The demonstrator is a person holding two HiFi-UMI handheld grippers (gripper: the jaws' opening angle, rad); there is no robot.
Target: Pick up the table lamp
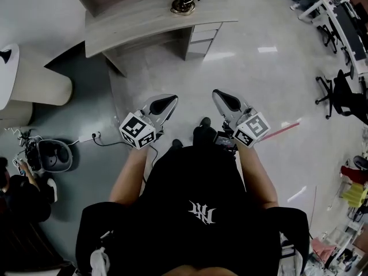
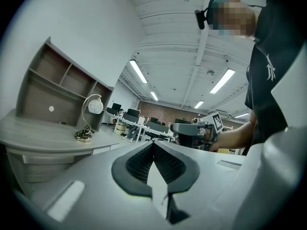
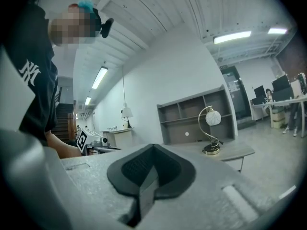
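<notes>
The table lamp (image 1: pixel 184 4), a curved metal arm with a round white globe on a brass-coloured base, stands on the grey desk (image 1: pixel 132 22) some way ahead of me. Both grippers are held low in front of my body, well short of the desk. My left gripper (image 1: pixel 167 103) is shut with nothing in it, and so is my right gripper (image 1: pixel 221 99). In the left gripper view, the lamp (image 2: pixel 88 121) is far off to the left of the shut left gripper (image 2: pixel 153 145). In the right gripper view, the lamp (image 3: pixel 211 131) stands to the right beyond the shut right gripper (image 3: pixel 153 147).
A shelf unit (image 2: pixel 53 95) sits at the back of the desk, with drawers (image 1: pixel 201 39) under its right end. A white rounded counter (image 1: pixel 23 85) and a seated person (image 1: pixel 17 194) are on the left. Office chairs (image 1: pixel 339 94) and desks line the right side.
</notes>
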